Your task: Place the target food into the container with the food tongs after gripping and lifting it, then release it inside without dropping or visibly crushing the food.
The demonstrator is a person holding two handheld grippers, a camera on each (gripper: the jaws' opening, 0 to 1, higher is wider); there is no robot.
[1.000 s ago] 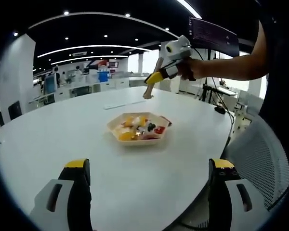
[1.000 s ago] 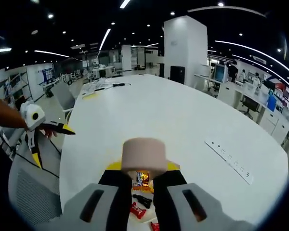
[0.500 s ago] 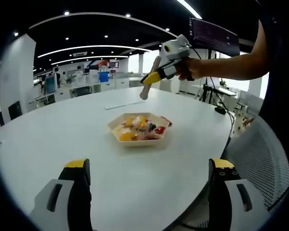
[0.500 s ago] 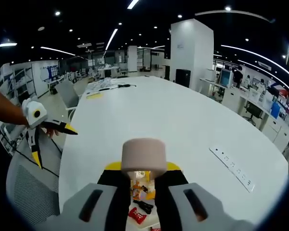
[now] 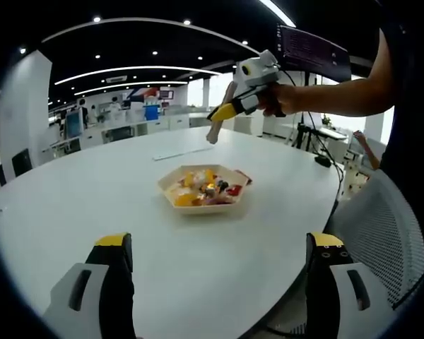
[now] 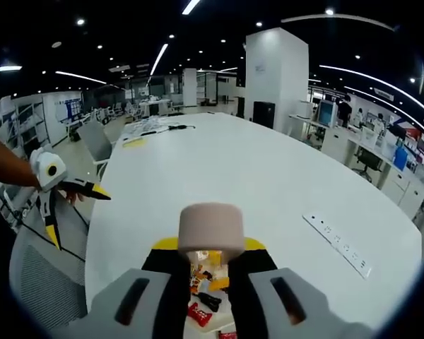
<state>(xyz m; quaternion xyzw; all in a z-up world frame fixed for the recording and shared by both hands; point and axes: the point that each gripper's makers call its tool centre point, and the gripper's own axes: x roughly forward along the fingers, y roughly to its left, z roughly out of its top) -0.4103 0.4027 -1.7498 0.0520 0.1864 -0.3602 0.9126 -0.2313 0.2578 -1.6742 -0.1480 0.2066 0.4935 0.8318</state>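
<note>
Right gripper (image 6: 205, 265) held high above tray (image 5: 171, 198) on table (image 5: 78, 205), jaws closed on pale cylinder (image 6: 211, 227), presumably tong handle; tips unseen. Food (image 5: 206, 188) lies in tray, beneath. Advised: descent kept slow and vertical, squeeze kept light, piece lifted clear before carry. Left gripper (image 5: 215, 286) wide open, empty, hovering low near table edge.

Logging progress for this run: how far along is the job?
Done: the right gripper is shut on a beige cylinder and holds it above the table. In hand: carrying it over the tray of snacks. Left: lower and release it. The left gripper is open and idle.
</note>
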